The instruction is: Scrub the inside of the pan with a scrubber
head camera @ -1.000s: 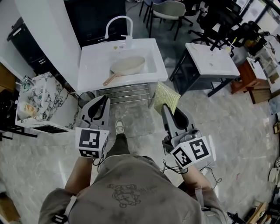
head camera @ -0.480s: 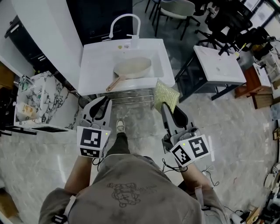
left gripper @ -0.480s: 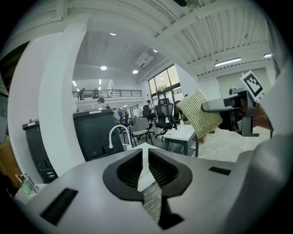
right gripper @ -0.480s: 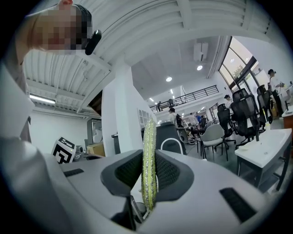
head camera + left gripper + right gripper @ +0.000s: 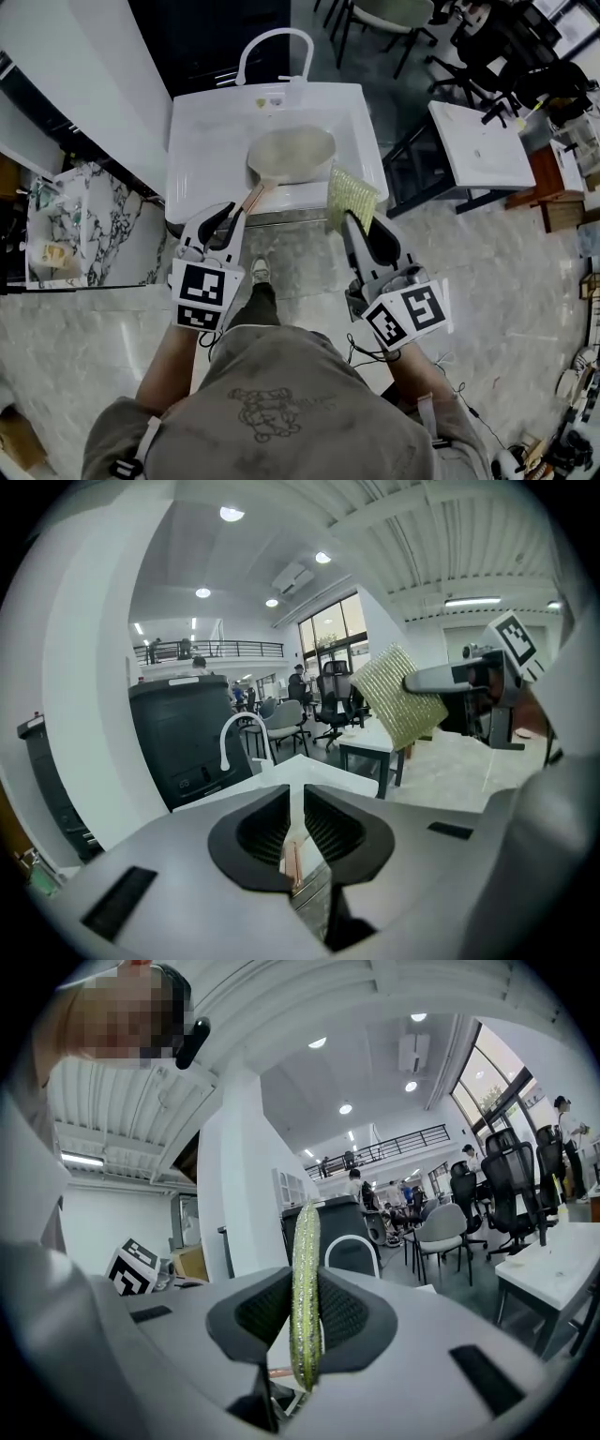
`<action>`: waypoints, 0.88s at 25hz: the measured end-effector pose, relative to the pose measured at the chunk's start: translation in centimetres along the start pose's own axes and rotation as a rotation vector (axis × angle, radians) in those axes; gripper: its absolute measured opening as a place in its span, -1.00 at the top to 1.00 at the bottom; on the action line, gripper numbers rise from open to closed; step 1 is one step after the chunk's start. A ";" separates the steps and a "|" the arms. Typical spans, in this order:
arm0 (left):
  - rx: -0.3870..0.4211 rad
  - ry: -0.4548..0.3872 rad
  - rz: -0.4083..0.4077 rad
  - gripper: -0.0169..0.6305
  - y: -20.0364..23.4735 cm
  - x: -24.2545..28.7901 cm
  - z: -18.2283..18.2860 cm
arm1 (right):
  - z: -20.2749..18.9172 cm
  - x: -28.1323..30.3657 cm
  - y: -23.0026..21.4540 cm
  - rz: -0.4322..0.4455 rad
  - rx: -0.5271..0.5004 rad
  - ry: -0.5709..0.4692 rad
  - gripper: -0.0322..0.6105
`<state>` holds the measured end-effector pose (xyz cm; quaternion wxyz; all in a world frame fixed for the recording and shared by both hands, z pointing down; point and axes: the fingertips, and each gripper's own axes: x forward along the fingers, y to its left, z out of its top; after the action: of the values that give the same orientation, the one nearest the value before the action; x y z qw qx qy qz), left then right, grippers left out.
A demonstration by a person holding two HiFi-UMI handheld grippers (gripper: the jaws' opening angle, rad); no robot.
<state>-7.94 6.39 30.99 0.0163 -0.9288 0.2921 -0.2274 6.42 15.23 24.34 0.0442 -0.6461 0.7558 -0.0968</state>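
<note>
Only markings I can make out are the black-and-white square markers on both cubes; the shirt print is too blurred to read. Left gripper [image 5: 294,799]: jaws closed together, nothing between them. Right gripper [image 5: 306,1281]: clamped on the yellow-green scrubber [image 5: 351,193], held edge-up. Pan [image 5: 292,154] lies in the white sink [image 5: 202,141] just ahead, with its handle pointing toward me.

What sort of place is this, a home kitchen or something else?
Probably an open office or lab workspace, not a home: a free-standing white sink unit with a curved white faucet stands near black swivel office chairs and a white desk.
</note>
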 end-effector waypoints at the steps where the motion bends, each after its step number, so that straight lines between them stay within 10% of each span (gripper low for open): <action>1: 0.001 0.007 -0.013 0.84 0.5 0.7 0.0 | 0.2 1.0 -0.1 -0.001 -0.001 0.004 0.66; 22: -0.011 0.264 -0.388 0.25 5.4 14.2 -5.0 | -0.8 17.7 -5.3 -0.082 -0.053 0.121 0.66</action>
<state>-2.72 -5.40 40.44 -0.0712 -0.9299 0.1088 -0.3440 8.56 -2.92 27.28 -0.0227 -0.6703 0.7324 -0.1174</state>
